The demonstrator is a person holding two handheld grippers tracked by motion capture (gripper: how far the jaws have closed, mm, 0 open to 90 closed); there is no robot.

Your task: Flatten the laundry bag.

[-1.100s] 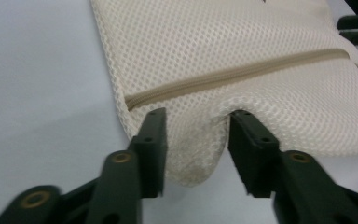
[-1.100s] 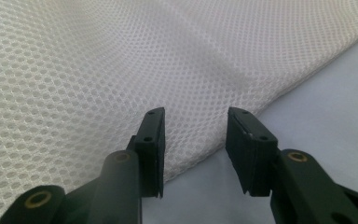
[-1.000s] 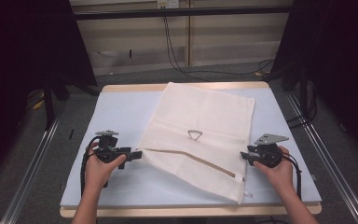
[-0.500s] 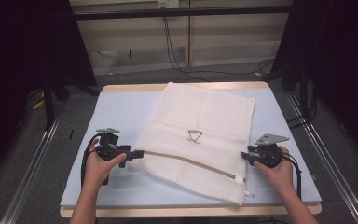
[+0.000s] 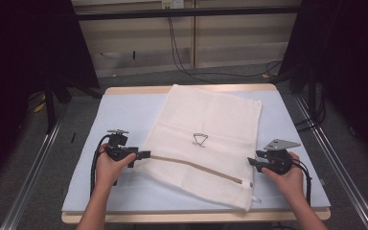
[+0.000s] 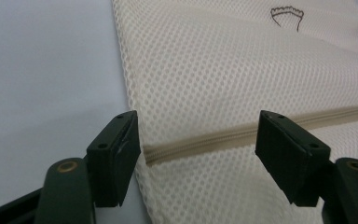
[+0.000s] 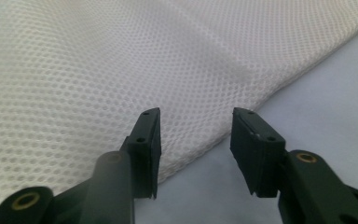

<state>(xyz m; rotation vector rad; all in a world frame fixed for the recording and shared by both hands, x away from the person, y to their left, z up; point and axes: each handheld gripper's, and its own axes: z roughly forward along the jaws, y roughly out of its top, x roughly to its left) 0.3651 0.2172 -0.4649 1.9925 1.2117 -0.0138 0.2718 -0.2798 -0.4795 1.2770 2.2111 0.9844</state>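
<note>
Since a second ago your left hand-held gripper (image 6: 198, 154) has been closing and your right hand-held gripper (image 7: 196, 149) opening, both gaping empty at the mesh laundry bag (image 5: 206, 139) lying flat mid-worktop (image 5: 124, 110); light, limp, so pinch its zipper (image 6: 242, 135) end.

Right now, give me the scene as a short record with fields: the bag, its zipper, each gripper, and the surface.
item: cream mesh laundry bag, lying flat, slightly askew
zipper: tan zipper across the bag's near part; looks closed at the end by the left gripper
left gripper: left gripper at the bag's left edge, jaws open astride the zipper end, having just been closing, pads not pressing
right gripper: right gripper at the bag's right edge, jaws having just been opening, mesh edge between them, not pinched
surface: pale blue mat on a wooden table
</note>
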